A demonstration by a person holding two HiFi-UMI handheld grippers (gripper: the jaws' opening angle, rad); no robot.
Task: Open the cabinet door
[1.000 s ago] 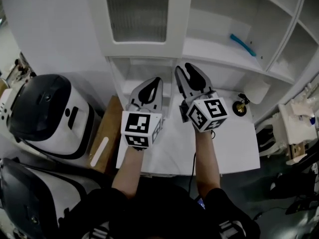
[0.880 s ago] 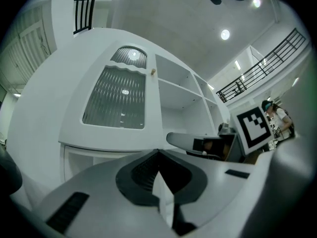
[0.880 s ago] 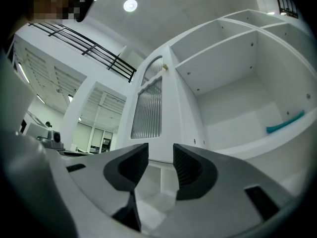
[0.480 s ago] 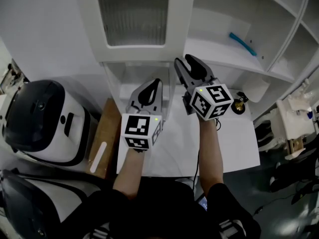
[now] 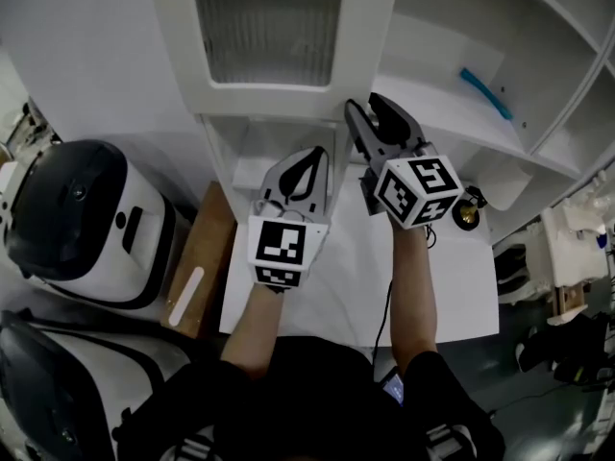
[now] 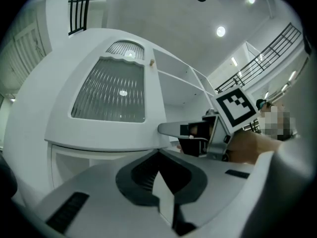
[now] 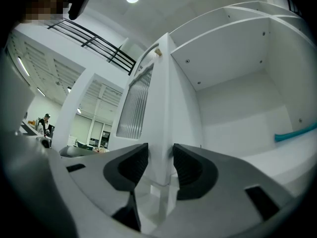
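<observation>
Up close, the left tongs (image 5: 309,158) hang closed and empty above the white tabletop (image 5: 452,296). Beyond, the right tongs (image 7: 159,163) gape astride the edge of the white, ribbed-glass cabinet door (image 5: 269,32), which stands well open; best draw back straight, no snagging.

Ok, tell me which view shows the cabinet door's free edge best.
The right gripper view: the cabinet door's free edge rises straight between the right tool's parted jaws, filling the centre. The head view shows it from above, foreshortened beside that tool. The left gripper view shows mostly the door's ribbed-glass face.
</observation>
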